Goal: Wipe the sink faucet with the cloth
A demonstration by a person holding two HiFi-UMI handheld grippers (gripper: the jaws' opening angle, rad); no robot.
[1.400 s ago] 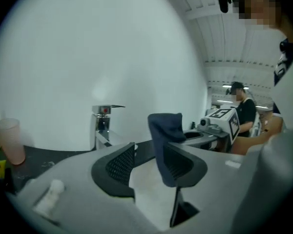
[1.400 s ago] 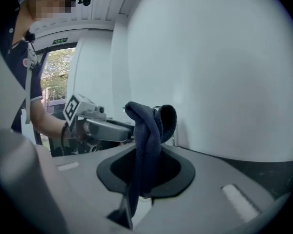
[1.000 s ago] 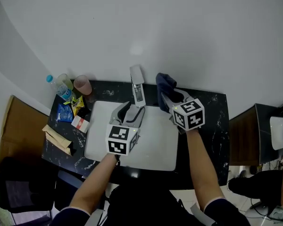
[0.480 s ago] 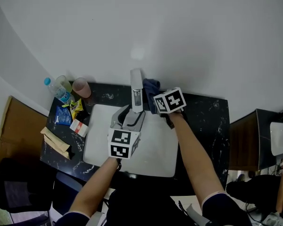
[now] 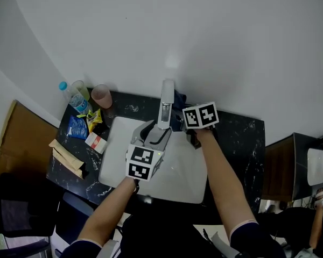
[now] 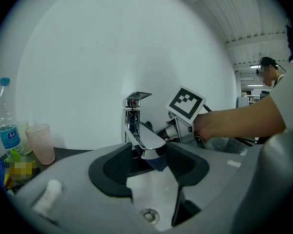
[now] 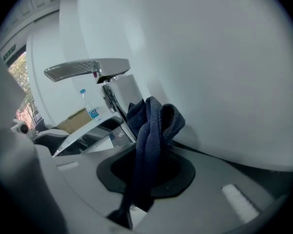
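The chrome faucet (image 5: pixel 164 105) stands at the back of the white sink (image 5: pixel 121 157). My left gripper (image 5: pixel 157 131) reaches over the basin with the spout (image 6: pixel 147 145) between its wide-apart pads. Its jaws have just been closing a little, and I see no clear press on the spout. My right gripper (image 5: pixel 182 120) is shut on a dark blue cloth (image 7: pixel 151 130). It holds the bunched cloth (image 5: pixel 177 102) against the right side of the faucet body (image 7: pixel 121 95), below the lever (image 7: pixel 88 68). The right gripper (image 6: pixel 179 126) also shows beside the faucet in the left gripper view.
A water bottle (image 5: pixel 71 94), a clear glass (image 5: pixel 82 88) and a pink cup (image 5: pixel 102 96) stand at the counter's back left. Snack packets (image 5: pixel 78 126) and paper bags (image 5: pixel 64 158) lie left of the sink. The black marble counter (image 5: pixel 239 144) runs on to the right.
My right gripper has swung left and down with the cloth, from right of the sink to the faucet's side. The left gripper has stayed around the spout.
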